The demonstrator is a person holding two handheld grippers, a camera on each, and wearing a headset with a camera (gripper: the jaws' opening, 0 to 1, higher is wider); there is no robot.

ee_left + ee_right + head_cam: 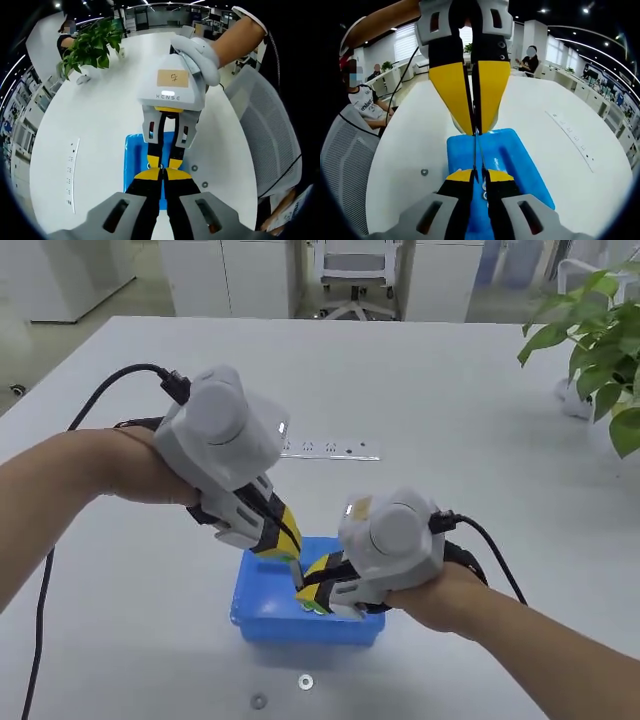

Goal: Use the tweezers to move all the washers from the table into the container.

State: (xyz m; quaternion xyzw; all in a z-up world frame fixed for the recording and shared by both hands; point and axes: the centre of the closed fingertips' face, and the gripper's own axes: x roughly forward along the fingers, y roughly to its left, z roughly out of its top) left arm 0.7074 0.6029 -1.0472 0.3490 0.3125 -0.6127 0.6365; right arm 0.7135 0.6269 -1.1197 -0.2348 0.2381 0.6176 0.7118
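1. Position: I have both grippers over the blue container, tip to tip. The left gripper points down and toward me; the right gripper faces it from the opposite side, tips just beside the left's.

2. Left gripper state: in its own view the left gripper has its yellow pads drawn together with no gap showing. From the right gripper view, the left gripper hangs straight ahead, with a thin metal strip pinched between its pads. I read that strip as the tweezers.

3. Right gripper state: the right gripper has its jaws pulled in to a narrow slot, with the lower end of the tweezers running into it. I judge it clamped on them. The left gripper view shows the right gripper directly ahead of the left one's tips.

4. Container: it sits directly beneath both sets of jaws, and behind the left gripper's tips. I cannot tell what is in it; the jaws cover much of the floor.

5. Washers: two washers lie on the white surface, outside the container and nearer to me than the right gripper. In the left gripper view they sit just right of the meeting tips. The right gripper view shows one left of its jaws, clear of the container
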